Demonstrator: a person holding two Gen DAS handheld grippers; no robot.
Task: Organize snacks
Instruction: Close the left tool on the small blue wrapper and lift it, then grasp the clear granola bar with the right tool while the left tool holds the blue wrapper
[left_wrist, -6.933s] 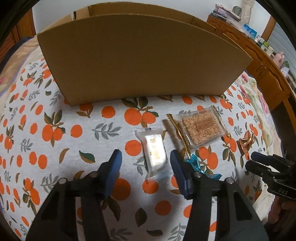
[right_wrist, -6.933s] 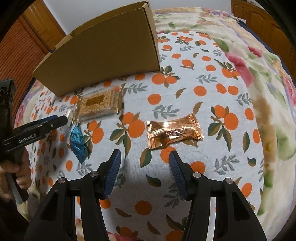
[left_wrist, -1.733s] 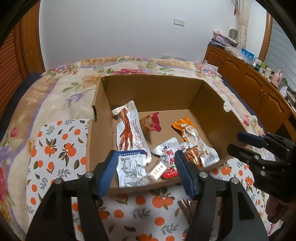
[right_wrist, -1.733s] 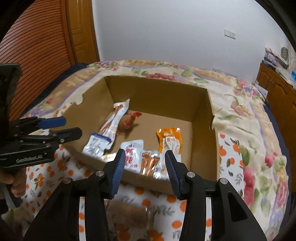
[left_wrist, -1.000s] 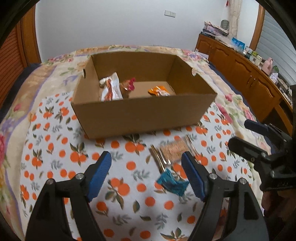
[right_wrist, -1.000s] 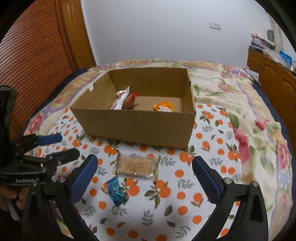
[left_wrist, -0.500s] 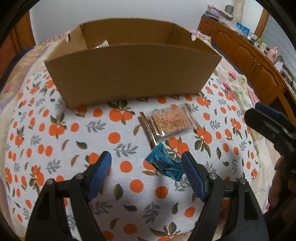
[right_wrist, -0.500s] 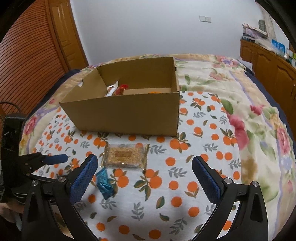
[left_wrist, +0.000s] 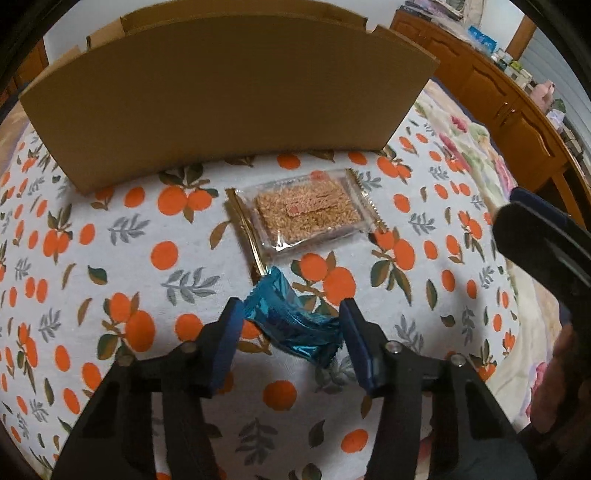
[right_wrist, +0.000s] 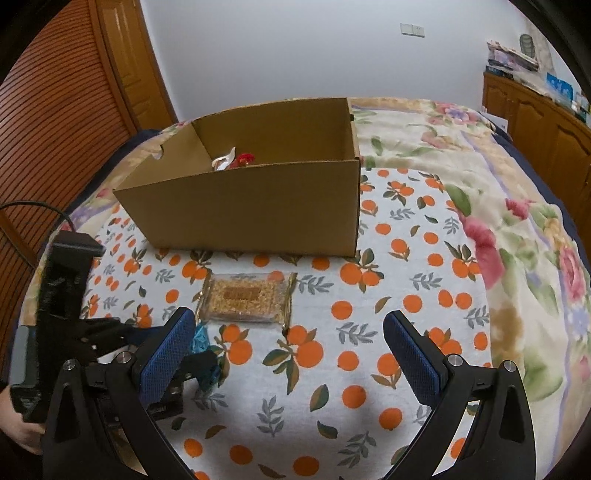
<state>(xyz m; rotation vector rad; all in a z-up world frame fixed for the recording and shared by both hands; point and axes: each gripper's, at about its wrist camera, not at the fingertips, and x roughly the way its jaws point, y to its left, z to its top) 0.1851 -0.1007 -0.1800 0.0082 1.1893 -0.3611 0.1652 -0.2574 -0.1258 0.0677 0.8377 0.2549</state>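
Note:
A blue foil snack packet (left_wrist: 295, 325) lies on the orange-print cloth between the open fingers of my left gripper (left_wrist: 291, 332), touched by neither pad as far as I can see. A clear pack of grain bar (left_wrist: 306, 216) lies just beyond it, also in the right wrist view (right_wrist: 245, 297). The cardboard box (right_wrist: 255, 214) stands behind, with a few snacks (right_wrist: 236, 160) inside. My right gripper (right_wrist: 288, 350) is open wide and empty, held above the cloth to the right of the left gripper (right_wrist: 110, 332).
The orange-print cloth (right_wrist: 406, 295) covers a bed with a floral quilt (right_wrist: 517, 206). Wooden cabinets (right_wrist: 546, 125) line the right side. A wooden door (right_wrist: 125, 62) stands at the back left.
My left gripper has dropped low and forward so that the blue packet now sits between its fingers, and its jaws have narrowed. The right gripper has stayed high and open.

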